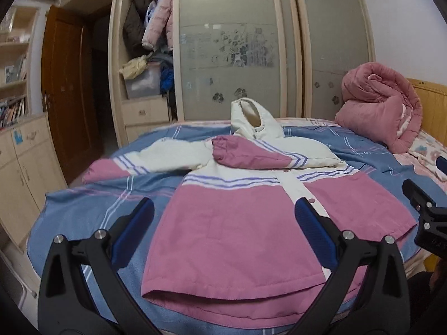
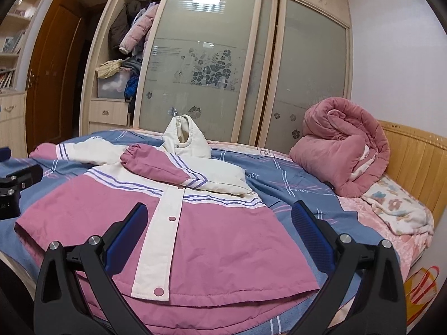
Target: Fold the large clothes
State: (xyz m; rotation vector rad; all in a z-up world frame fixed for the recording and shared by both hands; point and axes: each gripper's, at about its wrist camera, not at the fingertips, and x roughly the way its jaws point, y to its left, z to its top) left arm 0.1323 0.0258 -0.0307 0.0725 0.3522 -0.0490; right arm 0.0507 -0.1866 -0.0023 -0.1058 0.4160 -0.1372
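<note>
Here the left gripper (image 1: 223,217), black-armed with blue ribbed pads, stands wide open and holds nothing; its fingers (image 1: 139,217) hover above the near hem of the pink and cream padded jacket with purple stripes (image 1: 234,237). The right gripper (image 2: 220,220), of the same build, is likewise spread apart and empty, its pads (image 2: 304,223) poised over the jacket's lower front, one on each side of the cream snap placket (image 2: 164,220).

The jacket lies front up on the blue plaid bedsheet (image 2: 282,184), hem toward the cameras and cream hood (image 2: 184,139) standing up at the far end. One sleeve (image 2: 162,167) is folded across the chest, its pink cuff resting on the cream upper part; the other sleeve (image 1: 134,162) stretches out flat to the side on the sheet.

Well apart from the jacket, near the light wooden headboard (image 2: 413,164), sits a rolled dusty-pink quilt (image 2: 340,148), with a floral blanket (image 2: 396,209) crumpled just beside it. Behind the bed stands a cream wardrobe with frosted sliding glass doors (image 2: 201,64); its open section shows hanging coats (image 1: 156,19) and a clear storage box (image 1: 142,83). A brown wooden door (image 1: 67,83) is at the left.
</note>
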